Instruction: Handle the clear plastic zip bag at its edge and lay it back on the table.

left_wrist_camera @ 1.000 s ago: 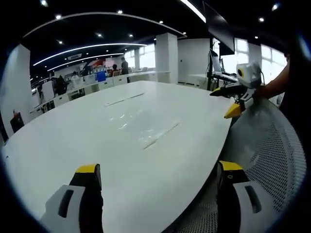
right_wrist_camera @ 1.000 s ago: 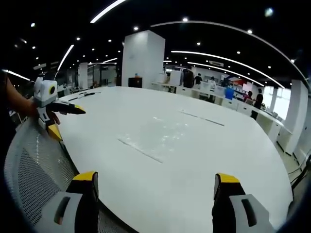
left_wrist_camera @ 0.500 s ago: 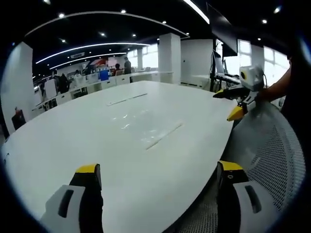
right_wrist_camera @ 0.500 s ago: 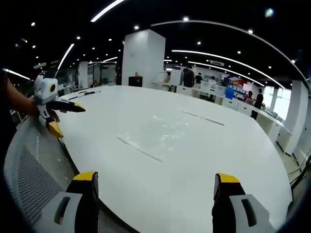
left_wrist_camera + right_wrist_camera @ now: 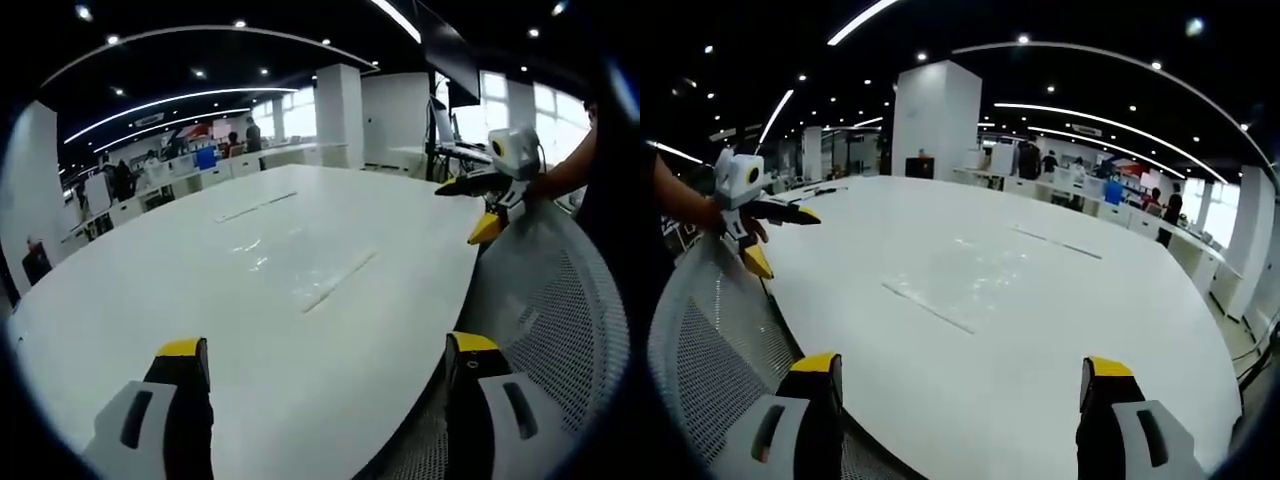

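On the white desk the clear zip bag lies flat; both tools, left and right, gape wide, holding nothing.

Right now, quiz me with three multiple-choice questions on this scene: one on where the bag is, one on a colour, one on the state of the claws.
1. Where is the clear plastic zip bag?
A. flat on the white table
B. in the left claw
C. on the mesh chair

2. What colour are the claw tips?
A. red
B. yellow
C. blue

3. What state is the right claw in?
A. shut on the bag
B. shut on nothing
C. open

Answers: A, the bag lies flat mid-table; B, both claws end in yellow tips; C, its jaws stand wide apart holding nothing.
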`<state>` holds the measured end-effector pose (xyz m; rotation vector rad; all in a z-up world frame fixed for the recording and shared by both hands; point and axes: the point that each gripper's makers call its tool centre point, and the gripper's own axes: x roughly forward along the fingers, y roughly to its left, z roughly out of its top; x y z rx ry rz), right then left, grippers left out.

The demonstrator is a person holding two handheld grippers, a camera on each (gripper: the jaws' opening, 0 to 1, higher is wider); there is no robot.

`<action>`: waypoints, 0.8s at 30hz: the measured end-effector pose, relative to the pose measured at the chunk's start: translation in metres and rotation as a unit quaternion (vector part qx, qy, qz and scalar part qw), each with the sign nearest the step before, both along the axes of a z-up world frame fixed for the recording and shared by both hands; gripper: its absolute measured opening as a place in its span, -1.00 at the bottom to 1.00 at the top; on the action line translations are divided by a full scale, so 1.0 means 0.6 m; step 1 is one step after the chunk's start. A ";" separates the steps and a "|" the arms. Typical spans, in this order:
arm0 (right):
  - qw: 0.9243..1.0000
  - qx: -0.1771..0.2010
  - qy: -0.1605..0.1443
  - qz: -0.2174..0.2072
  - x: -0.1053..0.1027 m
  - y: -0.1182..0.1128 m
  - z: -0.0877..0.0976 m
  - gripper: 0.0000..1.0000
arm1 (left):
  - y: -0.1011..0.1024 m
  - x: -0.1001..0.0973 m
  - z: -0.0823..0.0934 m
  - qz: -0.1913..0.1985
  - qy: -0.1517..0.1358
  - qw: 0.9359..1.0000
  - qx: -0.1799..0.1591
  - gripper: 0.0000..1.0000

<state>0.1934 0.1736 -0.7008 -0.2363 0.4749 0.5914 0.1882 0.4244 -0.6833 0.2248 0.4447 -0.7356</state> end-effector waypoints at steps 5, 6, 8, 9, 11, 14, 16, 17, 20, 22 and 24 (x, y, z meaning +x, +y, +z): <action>1.000 -0.002 0.001 0.001 0.000 0.000 0.000 0.99 | -0.005 0.012 0.006 -0.013 -0.008 1.000 0.009 0.92; 1.000 -0.002 0.001 0.001 0.000 0.000 -0.001 0.99 | -0.006 0.014 0.007 -0.015 -0.009 1.000 0.011 0.92; 1.000 -0.003 0.001 0.001 0.000 0.001 0.000 0.99 | -0.007 0.017 0.008 -0.020 -0.011 1.000 0.015 0.91; 1.000 -0.003 0.001 0.001 0.000 0.001 0.000 0.99 | -0.007 0.019 0.006 -0.024 -0.010 0.999 0.018 0.90; 1.000 -0.003 0.001 0.000 0.000 0.001 0.000 0.99 | -0.008 0.023 0.004 -0.032 -0.012 0.999 0.027 0.89; 1.000 -0.004 0.001 0.000 0.000 0.002 0.000 0.99 | -0.011 0.029 0.002 -0.043 -0.013 0.998 0.035 0.84; 1.000 -0.003 0.001 0.000 0.000 0.002 0.001 0.99 | -0.013 0.031 -0.001 -0.053 -0.015 0.998 0.042 0.80; 1.000 -0.003 0.001 -0.001 0.000 0.002 0.001 0.99 | -0.015 0.032 -0.001 -0.061 -0.017 0.997 0.046 0.78; 1.000 -0.004 0.000 -0.002 0.000 0.001 0.001 0.99 | -0.019 0.036 -0.004 -0.076 -0.022 0.995 0.056 0.75; 1.000 -0.004 0.001 -0.002 0.000 0.001 0.001 0.99 | -0.022 0.039 -0.005 -0.084 -0.023 0.994 0.062 0.73; 1.000 -0.003 0.000 -0.002 0.000 0.002 0.002 0.99 | -0.025 0.042 -0.007 -0.091 -0.023 0.993 0.067 0.70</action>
